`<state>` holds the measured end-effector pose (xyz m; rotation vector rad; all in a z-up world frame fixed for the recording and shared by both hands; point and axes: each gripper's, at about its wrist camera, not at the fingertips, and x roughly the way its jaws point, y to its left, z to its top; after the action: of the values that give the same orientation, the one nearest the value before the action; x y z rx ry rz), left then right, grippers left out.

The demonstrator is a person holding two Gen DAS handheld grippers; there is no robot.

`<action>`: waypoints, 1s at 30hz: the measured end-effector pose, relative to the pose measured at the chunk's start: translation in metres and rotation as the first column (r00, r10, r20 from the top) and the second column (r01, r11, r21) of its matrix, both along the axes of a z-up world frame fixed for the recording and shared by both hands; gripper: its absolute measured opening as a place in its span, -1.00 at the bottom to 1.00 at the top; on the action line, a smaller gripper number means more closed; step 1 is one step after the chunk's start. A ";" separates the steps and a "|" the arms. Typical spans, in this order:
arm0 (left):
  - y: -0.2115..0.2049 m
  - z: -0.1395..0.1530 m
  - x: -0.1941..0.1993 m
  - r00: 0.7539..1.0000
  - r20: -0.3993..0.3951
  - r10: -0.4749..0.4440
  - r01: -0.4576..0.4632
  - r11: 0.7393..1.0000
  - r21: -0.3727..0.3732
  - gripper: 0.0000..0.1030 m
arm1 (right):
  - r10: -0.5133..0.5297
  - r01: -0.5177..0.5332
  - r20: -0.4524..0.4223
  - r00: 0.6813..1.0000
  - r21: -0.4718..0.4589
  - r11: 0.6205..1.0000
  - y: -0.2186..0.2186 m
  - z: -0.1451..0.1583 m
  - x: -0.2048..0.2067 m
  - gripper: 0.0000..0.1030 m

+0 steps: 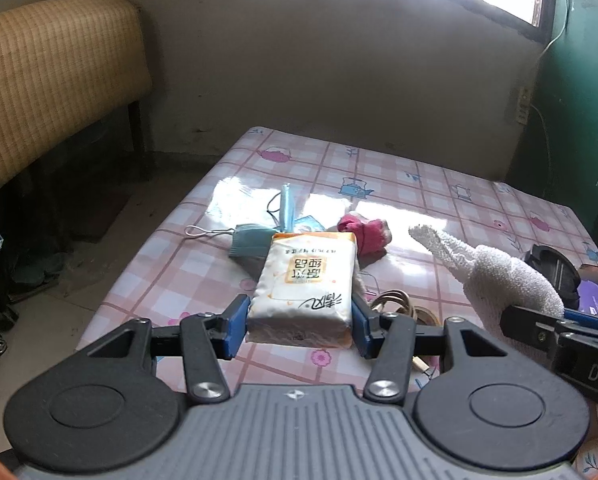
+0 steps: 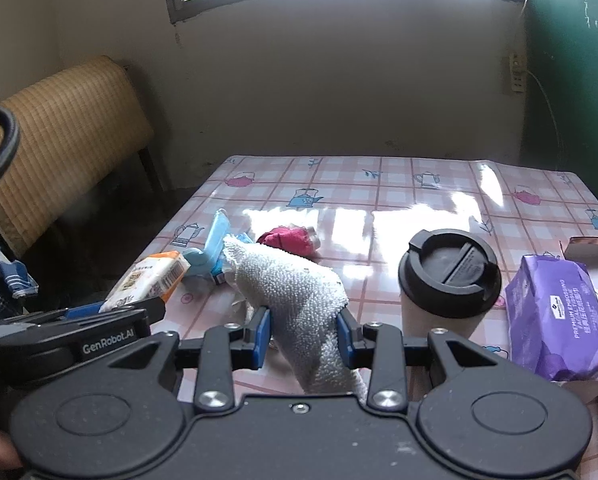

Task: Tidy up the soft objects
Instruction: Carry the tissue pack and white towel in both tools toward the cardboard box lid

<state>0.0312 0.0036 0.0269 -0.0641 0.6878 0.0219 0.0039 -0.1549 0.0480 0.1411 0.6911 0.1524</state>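
Note:
My left gripper is shut on a white and orange tissue pack, held above the table; the same tissue pack shows at the left of the right wrist view. My right gripper is shut on a white knobbly cloth, which hangs down past the fingers; this cloth pokes out at the right of the left wrist view. On the table beyond lie a pink cloth, a teal face mask and a folded blue mask.
The table has a pink checked oilcloth. A paper cup with a black lid and a purple tissue pack stand at the right. A coiled cable lies under the left gripper. A woven bench back is at the left.

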 end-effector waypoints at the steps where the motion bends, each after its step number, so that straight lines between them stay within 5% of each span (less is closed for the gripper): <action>1: -0.001 0.000 0.000 1.000 0.000 -0.003 0.003 1.000 -0.001 0.03 | -0.004 0.004 -0.001 1.000 -0.003 1.000 -0.001 0.000 0.000 -0.19; 30: -0.036 0.013 -0.004 0.996 0.017 -0.086 0.086 0.996 0.006 0.03 | -0.073 0.073 0.030 0.997 -0.001 0.997 -0.023 0.016 -0.019 -0.19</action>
<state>0.0273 -0.0325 0.0398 -0.0295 0.6731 -0.0590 -0.0147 -0.1782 0.0639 0.1611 0.6550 0.0838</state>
